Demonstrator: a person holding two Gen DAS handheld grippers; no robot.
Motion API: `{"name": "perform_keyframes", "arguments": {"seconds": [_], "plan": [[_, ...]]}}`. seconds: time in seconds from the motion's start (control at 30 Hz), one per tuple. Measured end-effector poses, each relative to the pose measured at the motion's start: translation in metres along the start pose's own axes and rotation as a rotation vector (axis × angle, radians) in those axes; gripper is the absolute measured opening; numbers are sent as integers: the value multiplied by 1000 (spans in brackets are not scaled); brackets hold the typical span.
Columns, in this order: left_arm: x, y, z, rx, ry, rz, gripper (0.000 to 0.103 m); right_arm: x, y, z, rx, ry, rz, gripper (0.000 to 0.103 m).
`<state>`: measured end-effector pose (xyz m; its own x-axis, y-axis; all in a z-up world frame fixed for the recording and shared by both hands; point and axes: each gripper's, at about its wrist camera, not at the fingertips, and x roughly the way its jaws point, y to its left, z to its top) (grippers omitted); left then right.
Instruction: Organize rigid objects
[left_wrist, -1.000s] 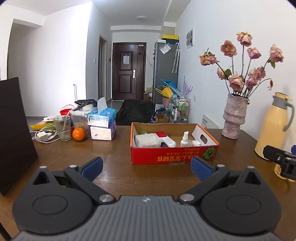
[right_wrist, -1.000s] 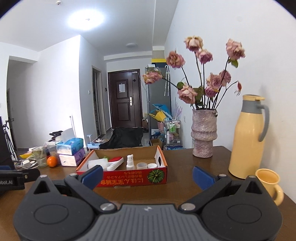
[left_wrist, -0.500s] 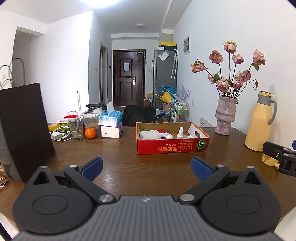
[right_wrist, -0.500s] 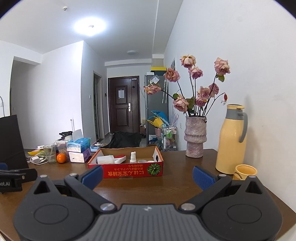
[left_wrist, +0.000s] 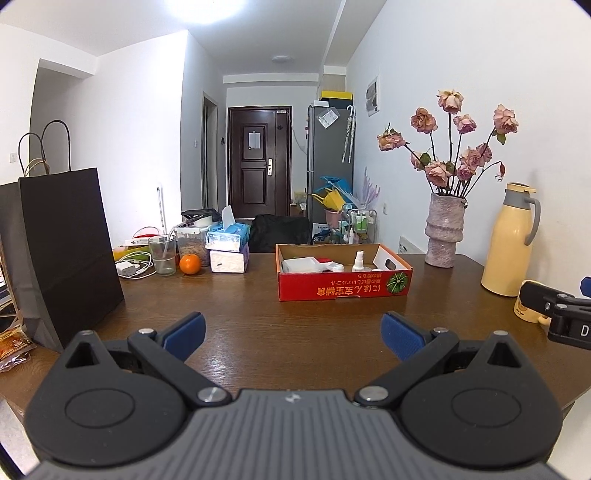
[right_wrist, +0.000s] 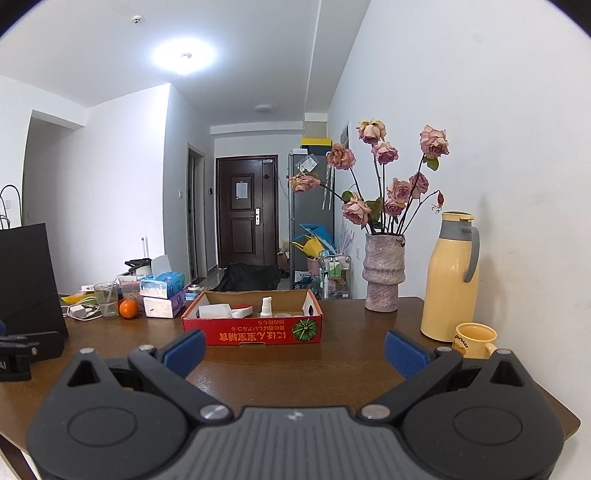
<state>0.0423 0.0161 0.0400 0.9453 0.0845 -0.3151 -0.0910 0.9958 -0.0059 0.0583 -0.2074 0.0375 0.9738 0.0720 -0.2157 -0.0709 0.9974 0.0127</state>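
Left gripper (left_wrist: 291, 334): jaws held wide apart, nothing gripped.
Right gripper (right_wrist: 293, 345): jaws likewise spread, empty.
Red cardboard box (left_wrist: 345, 288): set mid-table on the brown wooden table (left_wrist: 240, 332), white bottles seen inside.

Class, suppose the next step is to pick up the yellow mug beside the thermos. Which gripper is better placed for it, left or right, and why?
Probably the right gripper. It is open and empty, and the yellow mug sits just beyond its right finger, beside the thermos. The left gripper, also open, would have to cross the right one.
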Motion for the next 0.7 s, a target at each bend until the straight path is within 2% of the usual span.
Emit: {"name": "perform_keyframes", "arguments": {"seconds": [0.7], "plan": [[3, -1, -3, -2, 31, -6, 103, 5, -1, -2, -1, 36, -5, 103]]}}
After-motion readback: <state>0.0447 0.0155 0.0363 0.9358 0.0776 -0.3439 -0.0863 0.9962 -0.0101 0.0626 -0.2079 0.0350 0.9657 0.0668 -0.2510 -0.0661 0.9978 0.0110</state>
